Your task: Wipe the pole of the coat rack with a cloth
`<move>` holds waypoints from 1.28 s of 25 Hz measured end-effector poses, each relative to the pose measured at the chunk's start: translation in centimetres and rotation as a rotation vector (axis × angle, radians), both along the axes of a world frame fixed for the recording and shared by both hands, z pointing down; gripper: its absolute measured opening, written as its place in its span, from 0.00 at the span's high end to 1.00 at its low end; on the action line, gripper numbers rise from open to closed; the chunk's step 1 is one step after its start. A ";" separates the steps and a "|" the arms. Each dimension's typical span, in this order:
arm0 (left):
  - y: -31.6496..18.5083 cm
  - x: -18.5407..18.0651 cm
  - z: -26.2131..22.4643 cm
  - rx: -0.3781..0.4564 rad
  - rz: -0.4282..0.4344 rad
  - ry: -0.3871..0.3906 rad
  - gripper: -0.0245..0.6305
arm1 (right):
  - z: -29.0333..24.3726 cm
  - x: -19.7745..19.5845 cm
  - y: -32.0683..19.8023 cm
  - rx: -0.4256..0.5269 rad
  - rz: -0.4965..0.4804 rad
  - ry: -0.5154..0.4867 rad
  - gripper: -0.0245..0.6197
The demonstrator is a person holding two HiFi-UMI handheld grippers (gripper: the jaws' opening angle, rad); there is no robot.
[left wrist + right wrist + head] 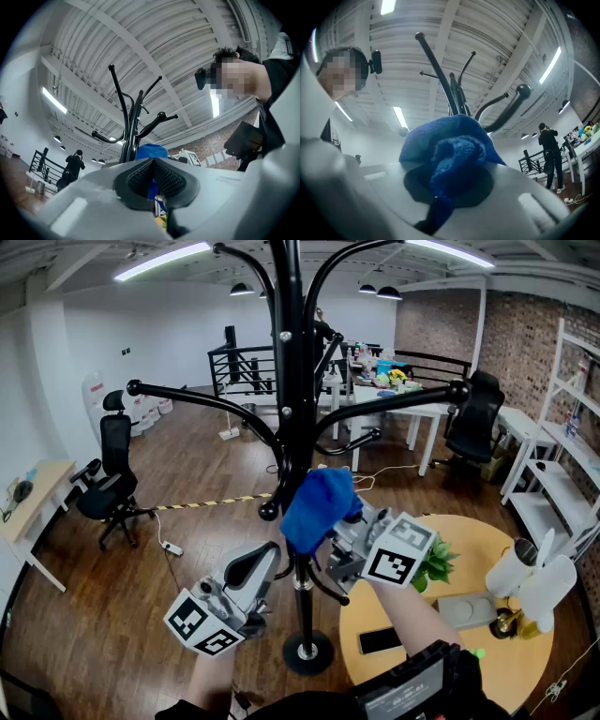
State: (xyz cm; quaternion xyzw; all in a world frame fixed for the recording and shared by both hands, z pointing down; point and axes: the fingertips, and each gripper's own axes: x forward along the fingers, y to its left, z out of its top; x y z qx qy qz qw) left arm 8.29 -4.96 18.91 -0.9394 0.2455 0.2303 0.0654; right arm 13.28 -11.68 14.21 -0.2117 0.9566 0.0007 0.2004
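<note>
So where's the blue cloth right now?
In the head view the blue cloth sits mid-picture, clamped in the right tool, in front of the coat rack's black pole, left of the round yellow table.

Kind of place: an open-plan loft office or studio.
Seating: a black mesh swivel office chair on castors at the left, a second black office chair at the right.
Work surfaces: a pale wooden desk, white cluttered tables, a round yellow wooden table.
Storage: a white open shelving unit.
Shell: a red brick wall, a dark wooden plank floor, a white ribbed metal ceiling with long tube lights.
Other signs: a black metal railing, yellow-and-black striped floor tape.
</note>
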 end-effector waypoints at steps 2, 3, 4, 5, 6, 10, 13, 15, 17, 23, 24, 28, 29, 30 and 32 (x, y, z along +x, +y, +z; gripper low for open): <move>0.5 -0.4 -0.1 0.005 -0.005 0.008 0.97 | -2.3 0.1 0.3 0.020 -0.001 -0.016 0.93; 0.7 -0.6 -0.1 0.006 -0.008 0.011 0.97 | -3.4 0.2 0.4 0.030 -0.001 -0.025 0.93; 0.8 -0.9 -0.1 0.007 -0.012 0.013 0.97 | -4.5 0.2 0.6 0.040 0.001 -0.036 0.93; 0.9 -1.1 -0.2 0.009 -0.016 0.014 0.97 | -5.6 0.4 0.9 0.053 0.002 -0.048 0.93; 0.9 -1.3 -0.4 0.012 -0.020 0.016 0.97 | -6.7 0.6 1.3 0.070 0.003 -0.059 0.93; 1.2 -1.9 -1.3 0.037 -0.025 0.018 0.97 | -10.7 2.5 3.6 0.159 0.021 -0.091 0.93; 1.3 -1.9 -1.8 0.048 -0.022 0.015 0.97 | -12.4 4.3 6.0 0.205 0.020 -0.129 0.93; 1.5 -1.5 -1.9 0.050 -0.013 0.012 0.97 | -13.7 5.8 7.9 0.233 0.009 -0.182 0.93; 1.6 -1.2 -2.0 0.050 -0.004 0.014 0.97 | -15.2 7.3 10.2 0.283 0.007 -0.223 0.93; 1.9 -0.6 -2.0 0.058 0.007 0.020 0.97 | -16.8 8.2 12.1 0.363 0.043 -0.217 0.93; 1.9 -0.6 -2.0 0.059 0.004 0.020 0.97 | -16.7 7.9 11.6 0.366 0.050 -0.207 0.93; 2.2 -1.5 -1.4 0.049 -0.017 0.025 0.97 | -14.6 5.2 8.6 0.349 0.091 -0.120 0.93; 2.3 -1.8 -1.2 0.044 -0.025 0.026 0.97 | -13.9 4.5 7.5 0.327 0.098 -0.099 0.93; 2.3 -2.1 -1.0 0.039 -0.033 0.028 0.97 | -13.0 3.9 6.4 0.300 0.105 -0.083 0.93; 2.5 -2.8 -0.8 0.030 -0.051 0.027 0.97 | -11.0 3.2 3.8 0.230 0.130 -0.061 0.93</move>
